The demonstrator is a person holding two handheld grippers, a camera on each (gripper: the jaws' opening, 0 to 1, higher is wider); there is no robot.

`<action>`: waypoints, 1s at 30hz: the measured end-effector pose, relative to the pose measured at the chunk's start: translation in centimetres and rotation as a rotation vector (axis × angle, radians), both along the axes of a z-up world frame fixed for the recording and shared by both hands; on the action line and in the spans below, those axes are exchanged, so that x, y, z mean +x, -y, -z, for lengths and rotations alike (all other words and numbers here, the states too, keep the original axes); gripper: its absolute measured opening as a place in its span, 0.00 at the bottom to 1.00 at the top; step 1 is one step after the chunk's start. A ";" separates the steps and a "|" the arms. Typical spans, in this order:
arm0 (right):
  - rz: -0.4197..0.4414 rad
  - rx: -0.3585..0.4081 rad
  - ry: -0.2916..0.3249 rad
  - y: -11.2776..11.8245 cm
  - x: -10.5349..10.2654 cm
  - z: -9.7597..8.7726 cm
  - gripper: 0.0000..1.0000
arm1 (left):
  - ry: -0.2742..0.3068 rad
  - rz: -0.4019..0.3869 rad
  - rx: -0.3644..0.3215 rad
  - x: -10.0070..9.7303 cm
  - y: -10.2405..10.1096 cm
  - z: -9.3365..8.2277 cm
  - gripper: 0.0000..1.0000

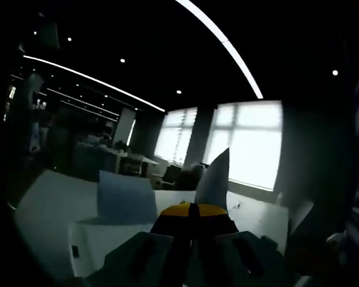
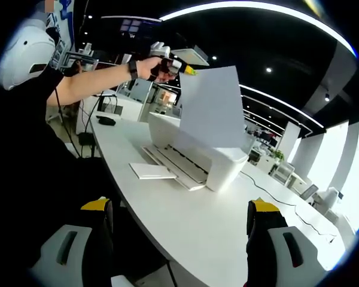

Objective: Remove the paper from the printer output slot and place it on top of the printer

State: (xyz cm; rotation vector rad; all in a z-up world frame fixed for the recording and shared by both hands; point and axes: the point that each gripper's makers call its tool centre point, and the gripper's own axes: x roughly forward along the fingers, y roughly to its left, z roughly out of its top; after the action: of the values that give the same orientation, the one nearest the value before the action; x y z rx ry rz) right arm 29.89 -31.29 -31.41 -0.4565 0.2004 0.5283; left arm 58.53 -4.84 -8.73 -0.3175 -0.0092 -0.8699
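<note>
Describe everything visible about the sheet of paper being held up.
The sheet of paper is a plain white, unmarked single sheet, held up in the air above the white printer and touching nothing else. The left gripper pinches it at its upper left corner in the right gripper view, so it hangs nearly flat and slightly tilted. In the left gripper view its pointed corner rises between the closed jaws against the bright windows.

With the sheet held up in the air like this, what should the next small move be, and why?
Probably lower the left gripper so the paper settles flat on the printer: its jaws pinch the sheet's top corner, and it hangs above the printer, already clear of the slot.
</note>
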 end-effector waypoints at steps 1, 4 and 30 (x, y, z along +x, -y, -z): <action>-0.001 0.001 0.000 0.0 0.0 0.0 0.88 | -0.005 0.000 -0.010 0.1 -0.1 0.0 0.05; -0.002 0.000 0.000 0.0 0.0 0.0 0.88 | -0.013 -0.002 -0.025 0.4 -0.3 0.0 0.05; -0.002 0.002 -0.003 0.0 0.0 0.1 0.88 | -0.058 -0.044 -0.138 1.5 -2.5 0.6 0.05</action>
State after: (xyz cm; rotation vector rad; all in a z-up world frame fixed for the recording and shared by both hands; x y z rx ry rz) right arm 29.93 -31.32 -31.52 -0.4539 0.2022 0.5314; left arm 60.00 -2.38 -9.37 -0.4701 -0.0221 -0.8182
